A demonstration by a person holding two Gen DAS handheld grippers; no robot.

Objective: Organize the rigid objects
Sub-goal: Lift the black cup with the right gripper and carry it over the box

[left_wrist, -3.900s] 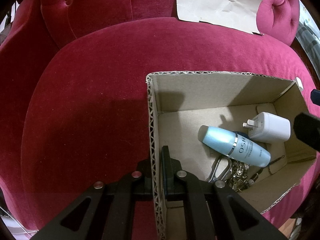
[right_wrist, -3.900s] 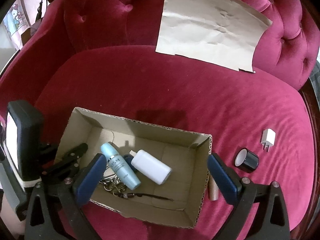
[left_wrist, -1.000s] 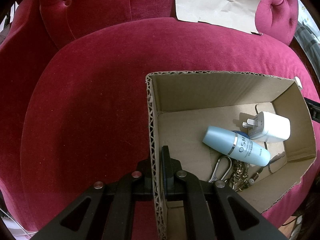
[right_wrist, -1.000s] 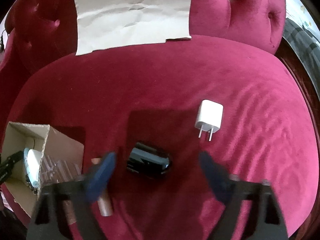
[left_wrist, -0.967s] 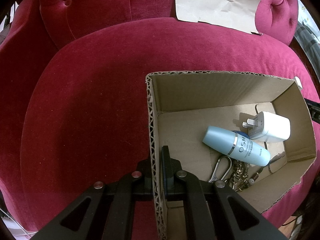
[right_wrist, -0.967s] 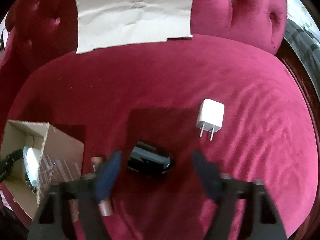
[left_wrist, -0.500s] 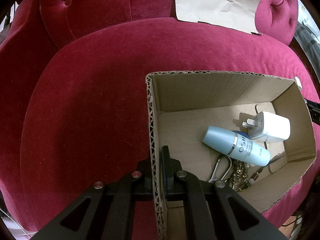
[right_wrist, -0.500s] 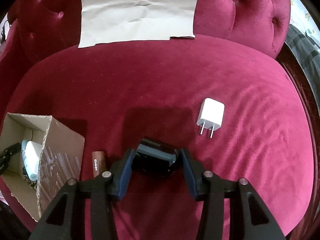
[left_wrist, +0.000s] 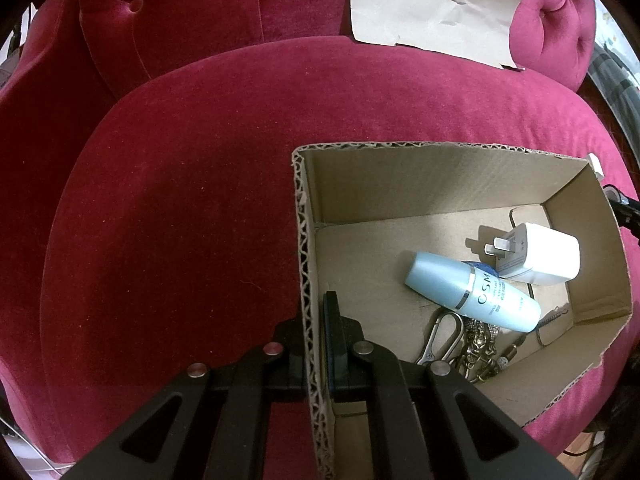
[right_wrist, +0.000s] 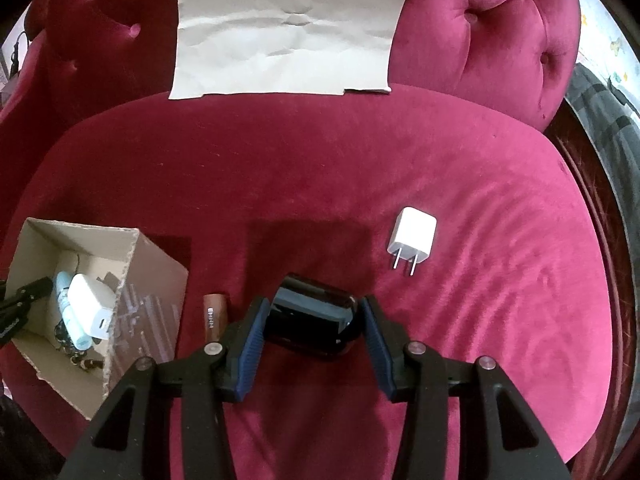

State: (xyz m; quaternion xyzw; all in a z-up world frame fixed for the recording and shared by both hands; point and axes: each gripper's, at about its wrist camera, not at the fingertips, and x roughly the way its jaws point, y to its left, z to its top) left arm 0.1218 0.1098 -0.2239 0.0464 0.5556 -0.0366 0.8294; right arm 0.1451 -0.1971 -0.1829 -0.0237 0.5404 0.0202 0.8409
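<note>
My left gripper (left_wrist: 318, 312) is shut on the left wall of an open cardboard box (left_wrist: 440, 184) that rests on a red velvet seat. Inside the box lie a pale blue bottle (left_wrist: 472, 292), a white charger (left_wrist: 540, 254) and a bunch of keys with a carabiner (left_wrist: 464, 340). In the right wrist view my right gripper (right_wrist: 312, 312) is shut on a black roll of tape (right_wrist: 312, 316), held just above the cushion. A small white plug (right_wrist: 412, 236) lies to its upper right. A brown tube (right_wrist: 215, 314) lies between the tape and the box (right_wrist: 148, 292).
A creased sheet of brown paper (right_wrist: 288, 28) leans against the tufted backrest (right_wrist: 500, 32). The seat cushion (right_wrist: 320, 160) is bare between the paper and the objects. The seat's dark wooden rim (right_wrist: 588, 176) runs along the right side.
My right gripper closed its jaws on the black tape roll and lifted slightly. The left gripper and the box have stayed put.
</note>
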